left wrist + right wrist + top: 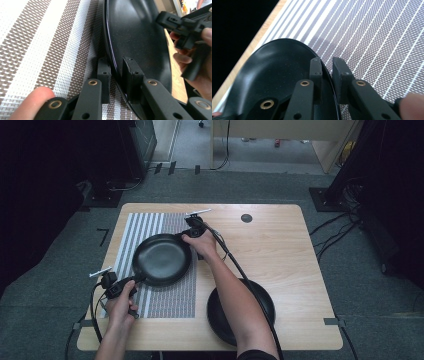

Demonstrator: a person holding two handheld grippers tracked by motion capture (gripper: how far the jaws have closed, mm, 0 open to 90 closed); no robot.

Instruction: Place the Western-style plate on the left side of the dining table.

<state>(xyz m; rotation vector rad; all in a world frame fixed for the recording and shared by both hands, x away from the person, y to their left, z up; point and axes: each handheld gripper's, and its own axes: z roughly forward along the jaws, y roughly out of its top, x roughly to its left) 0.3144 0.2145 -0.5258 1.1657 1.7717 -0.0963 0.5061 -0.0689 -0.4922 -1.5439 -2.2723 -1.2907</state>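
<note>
Frying pan (162,259) — black, round, shallow, glossy inside; left of centre in the high view, over the striped woven mat (170,297) on the tabletop (280,245). Left claw (131,282) pinches its near-left rim; right claw (184,236) pinches the upper-right rim — one jaw each side.

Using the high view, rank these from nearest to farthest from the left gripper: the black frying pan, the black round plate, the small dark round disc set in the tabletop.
1. Black frying pan: on the striped woven mat; the left gripper clamps its near-left rim.
2. Black round plate: at the table's near edge, partly under the right forearm.
3. Small dark round disc: near the far edge, right of centre.
</note>
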